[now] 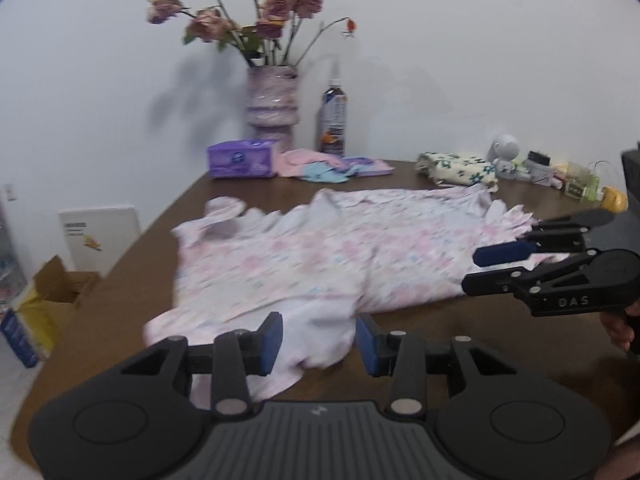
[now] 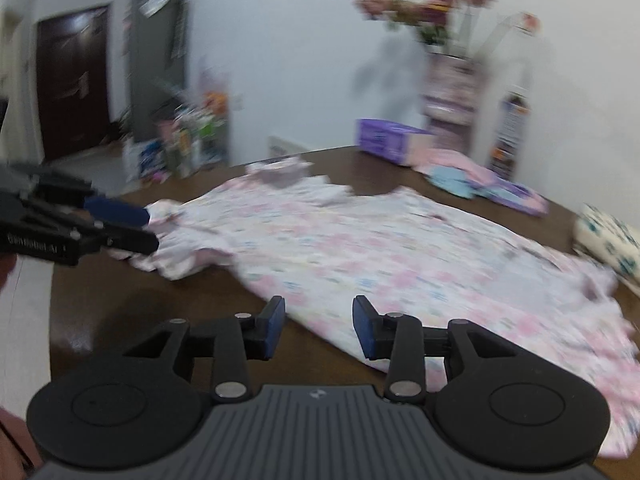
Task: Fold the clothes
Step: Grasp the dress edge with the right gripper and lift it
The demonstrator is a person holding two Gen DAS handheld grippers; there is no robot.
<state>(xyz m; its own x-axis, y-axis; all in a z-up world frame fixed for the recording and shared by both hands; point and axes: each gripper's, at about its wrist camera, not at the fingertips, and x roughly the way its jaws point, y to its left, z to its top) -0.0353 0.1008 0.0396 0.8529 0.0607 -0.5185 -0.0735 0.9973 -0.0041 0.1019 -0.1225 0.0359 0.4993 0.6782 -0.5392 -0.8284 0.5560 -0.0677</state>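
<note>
A pink and white floral garment [image 1: 320, 256] [image 2: 380, 248] lies spread out and rumpled on the brown table [image 1: 132, 288] [image 2: 160, 312]. My left gripper [image 1: 320, 344] is open over the garment's near corner, with cloth showing in the gap between its blue pads [image 1: 272, 340]. In the right wrist view the left gripper [image 2: 151, 228] sits at a bunched sleeve end. My right gripper [image 2: 319, 330] is open too, low over the garment's near edge. In the left wrist view the right gripper [image 1: 472, 270] reaches in from the right beside the hem. Both views are blurred.
Along the back of the table stand a vase of flowers [image 1: 272, 108], a bottle [image 1: 333, 120], a purple tissue pack [image 1: 242, 159], pink and blue folded cloths [image 1: 332, 166], a folded floral cloth [image 1: 456, 168] and small items [image 1: 560, 180]. A cardboard box [image 1: 56, 284] sits on the floor at the left.
</note>
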